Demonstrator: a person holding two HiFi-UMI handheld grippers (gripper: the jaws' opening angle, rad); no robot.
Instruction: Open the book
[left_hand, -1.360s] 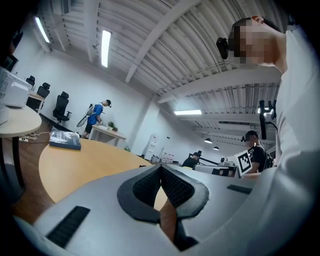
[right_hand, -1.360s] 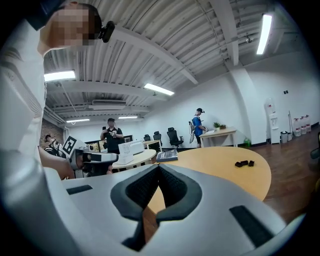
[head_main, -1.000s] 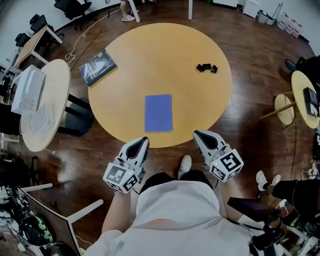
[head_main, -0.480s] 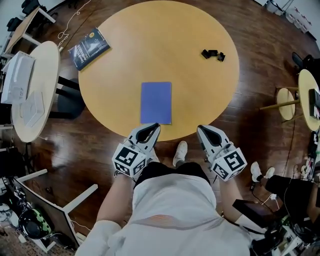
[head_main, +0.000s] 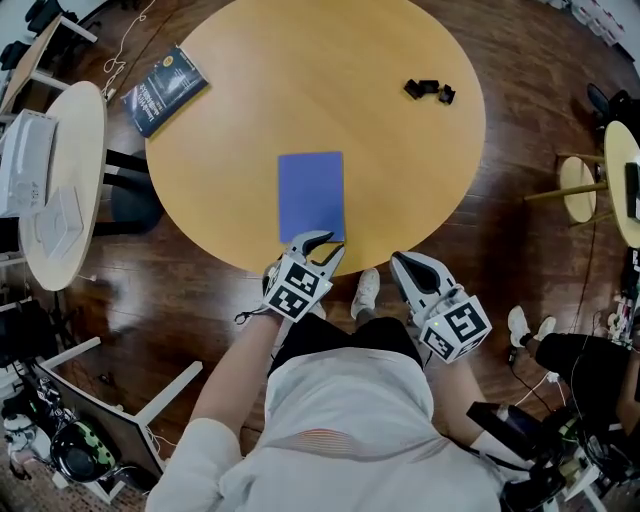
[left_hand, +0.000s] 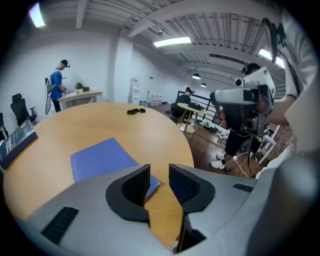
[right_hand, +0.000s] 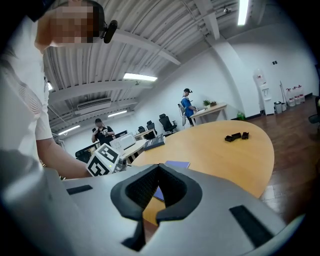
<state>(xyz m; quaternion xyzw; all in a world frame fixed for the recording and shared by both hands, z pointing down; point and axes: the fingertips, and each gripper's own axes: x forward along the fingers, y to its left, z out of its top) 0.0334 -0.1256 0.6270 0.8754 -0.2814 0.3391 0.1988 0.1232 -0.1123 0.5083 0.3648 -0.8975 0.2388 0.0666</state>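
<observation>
A closed blue book (head_main: 311, 196) lies flat near the front edge of the round wooden table (head_main: 400, 170). My left gripper (head_main: 328, 243) slants down at the book's near right corner. Its jaws have just been opening and now stand open. In the left gripper view the book (left_hand: 100, 159) lies ahead and that corner shows in the gap of the gripper (left_hand: 159, 181), with neither pad pressing on it. My right gripper (head_main: 402, 263) hovers off the table's front edge, to the right of the book. Its fingertips meet, so the gripper (right_hand: 158, 167) is shut and empty, with the book (right_hand: 178, 164) beyond it.
A dark book (head_main: 165, 90) overhangs the table's far left edge. Small black pieces (head_main: 430, 91) lie at the far right. A white side table (head_main: 70, 210) with boxes stands to the left and a stool (head_main: 578, 188) to the right. People stand far off.
My left gripper has come forward and down from beside my body to the book's near right corner, and its jaws have opened. The right gripper has sunk a little.
</observation>
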